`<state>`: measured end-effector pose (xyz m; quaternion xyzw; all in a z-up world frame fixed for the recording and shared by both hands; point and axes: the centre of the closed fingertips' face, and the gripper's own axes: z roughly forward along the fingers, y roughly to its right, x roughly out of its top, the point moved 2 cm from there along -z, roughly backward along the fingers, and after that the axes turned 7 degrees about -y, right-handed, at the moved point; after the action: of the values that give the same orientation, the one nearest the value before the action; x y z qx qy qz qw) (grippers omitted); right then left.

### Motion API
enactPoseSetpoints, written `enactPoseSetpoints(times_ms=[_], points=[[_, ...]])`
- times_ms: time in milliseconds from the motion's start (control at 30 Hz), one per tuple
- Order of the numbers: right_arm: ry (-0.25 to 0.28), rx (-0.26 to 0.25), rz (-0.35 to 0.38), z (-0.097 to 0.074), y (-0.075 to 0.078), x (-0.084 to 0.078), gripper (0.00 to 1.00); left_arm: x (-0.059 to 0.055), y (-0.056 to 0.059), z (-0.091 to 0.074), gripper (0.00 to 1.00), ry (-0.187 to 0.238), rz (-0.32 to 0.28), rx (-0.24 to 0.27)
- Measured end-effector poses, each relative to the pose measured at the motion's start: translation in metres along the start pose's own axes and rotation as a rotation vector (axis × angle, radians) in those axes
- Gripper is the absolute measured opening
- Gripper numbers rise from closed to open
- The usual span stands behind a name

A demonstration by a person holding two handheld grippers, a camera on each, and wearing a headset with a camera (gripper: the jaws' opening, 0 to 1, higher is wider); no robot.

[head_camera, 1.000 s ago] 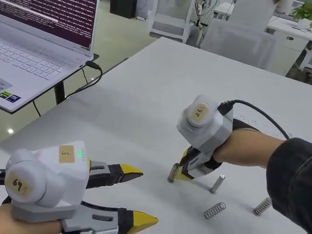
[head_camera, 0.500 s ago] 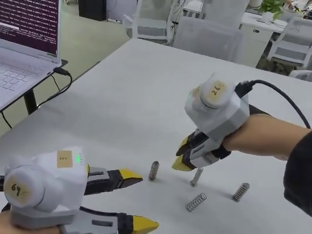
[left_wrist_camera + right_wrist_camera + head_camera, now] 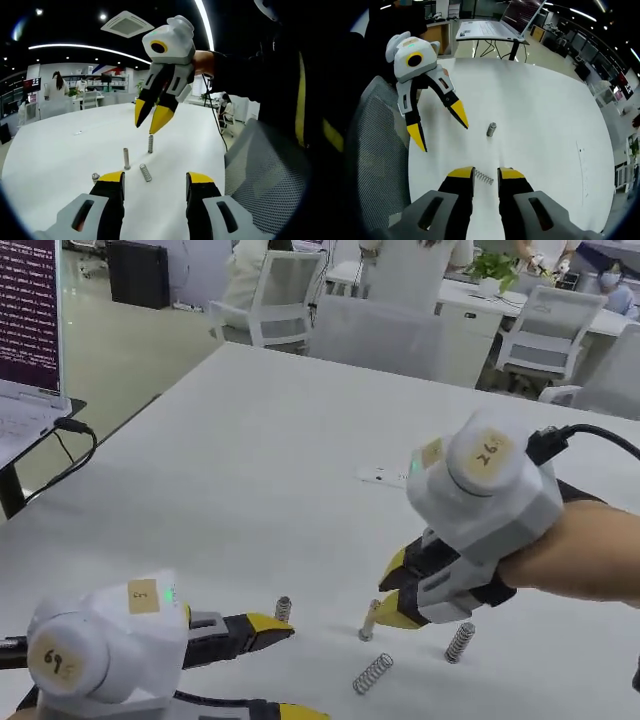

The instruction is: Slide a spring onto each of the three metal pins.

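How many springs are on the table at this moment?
3. One upright spring stands by the left claw; a loose spring lies flat nearer the person; a tilted spring stands right of the bare pin. Others may hide behind the right claw.

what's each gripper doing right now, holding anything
Left gripper: open wide, holding nothing.
Right gripper: open a little, holding nothing.

Silvery spring [image 3: 372,672], white table [image 3: 250,440], and left gripper's [image 3: 156,177] black fingers [image 3: 111,205] with yellow tips.
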<state>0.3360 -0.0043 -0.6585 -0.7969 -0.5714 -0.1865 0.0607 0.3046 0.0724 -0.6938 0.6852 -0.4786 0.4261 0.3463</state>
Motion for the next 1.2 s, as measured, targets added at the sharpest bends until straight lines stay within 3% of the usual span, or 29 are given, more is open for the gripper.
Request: enactPoseSetpoints(times_ms=[433, 767, 1033, 1200], points=[[0.009, -0.032, 0.08, -0.017, -0.01, -0.033, 0.17, -0.005, 0.004, 0.032, 0.42, -0.054, 0.036, -0.032], [0.005, -0.043, 0.148, -0.022, -0.016, -0.06, 0.17, -0.017, 0.004, 0.062, 0.36, -0.114, 0.059, -0.055], [0.013, -0.049, 0.172, -0.022, -0.014, -0.064, 0.16, -0.027, -0.004, 0.084, 0.29, -0.142, 0.02, -0.006], [0.013, -0.045, 0.18, -0.019, -0.015, -0.066, 0.16, -0.031, -0.001, 0.093, 0.27, -0.166, 0.054, 0.001]])
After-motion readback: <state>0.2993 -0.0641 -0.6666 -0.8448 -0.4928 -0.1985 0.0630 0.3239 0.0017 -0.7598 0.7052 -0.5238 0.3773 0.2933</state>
